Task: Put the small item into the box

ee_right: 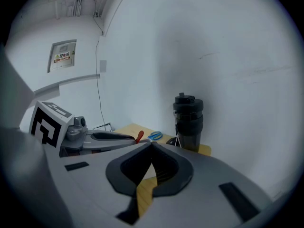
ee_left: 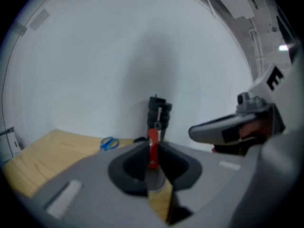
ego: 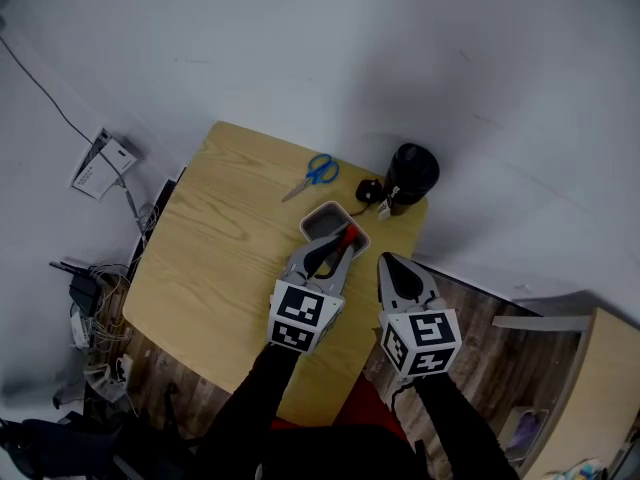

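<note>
I held my left gripper [ego: 335,240] over the open box [ego: 318,211] on the bench [ego: 220,268], jaws pinched on the small red item [ee_left: 152,148] — poised at the opening, I judged, for a clean drop — while my right gripper [ego: 386,261] sat just beside, jaws together, empty.

place: probably office/lab room | plain white walls [ego: 400,48] | wooden table [ego: 220,258] | cable tangle [ego: 100,303] | wall notice [ee_right: 65,56]

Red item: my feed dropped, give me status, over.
Left tongs shut on red item, over the box. Right tongs shut, empty, alongside. Scissors and bottle behind box, not blocking.
</note>
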`<state>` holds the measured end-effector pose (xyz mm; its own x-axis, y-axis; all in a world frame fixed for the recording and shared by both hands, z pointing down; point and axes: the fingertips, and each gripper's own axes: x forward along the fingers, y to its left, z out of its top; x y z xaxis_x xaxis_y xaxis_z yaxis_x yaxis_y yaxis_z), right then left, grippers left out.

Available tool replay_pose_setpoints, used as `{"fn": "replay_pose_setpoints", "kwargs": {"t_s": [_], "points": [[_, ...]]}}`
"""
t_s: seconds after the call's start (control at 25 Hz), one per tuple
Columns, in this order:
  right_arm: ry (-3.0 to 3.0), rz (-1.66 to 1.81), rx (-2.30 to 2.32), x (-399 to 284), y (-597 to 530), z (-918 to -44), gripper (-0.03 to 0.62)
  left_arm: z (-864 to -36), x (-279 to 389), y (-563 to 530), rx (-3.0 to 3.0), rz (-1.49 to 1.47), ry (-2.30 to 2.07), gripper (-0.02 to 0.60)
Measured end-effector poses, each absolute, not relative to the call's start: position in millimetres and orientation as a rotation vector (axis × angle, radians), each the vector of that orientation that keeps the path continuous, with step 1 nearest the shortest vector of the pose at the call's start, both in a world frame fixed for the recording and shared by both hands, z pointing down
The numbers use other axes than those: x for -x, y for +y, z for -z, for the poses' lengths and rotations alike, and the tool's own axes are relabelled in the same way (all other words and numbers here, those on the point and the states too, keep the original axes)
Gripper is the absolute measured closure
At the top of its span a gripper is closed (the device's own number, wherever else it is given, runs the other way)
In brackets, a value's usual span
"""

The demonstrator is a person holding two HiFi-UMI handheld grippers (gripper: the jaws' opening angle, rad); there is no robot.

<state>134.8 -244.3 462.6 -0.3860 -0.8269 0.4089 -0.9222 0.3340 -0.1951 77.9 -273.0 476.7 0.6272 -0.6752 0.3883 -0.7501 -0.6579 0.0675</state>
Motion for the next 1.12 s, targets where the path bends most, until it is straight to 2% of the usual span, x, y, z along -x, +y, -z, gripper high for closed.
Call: {"fn": "replay_pose_setpoints", "kwargs": {"t_s": [1.12], "points": [[-2.317, -0.595, -1.541, -128.0, -256.9, -482.5, 0.586, -512.4, -76.2, -288.8, -2.541, -0.694, -1.13, 0.523]]}}
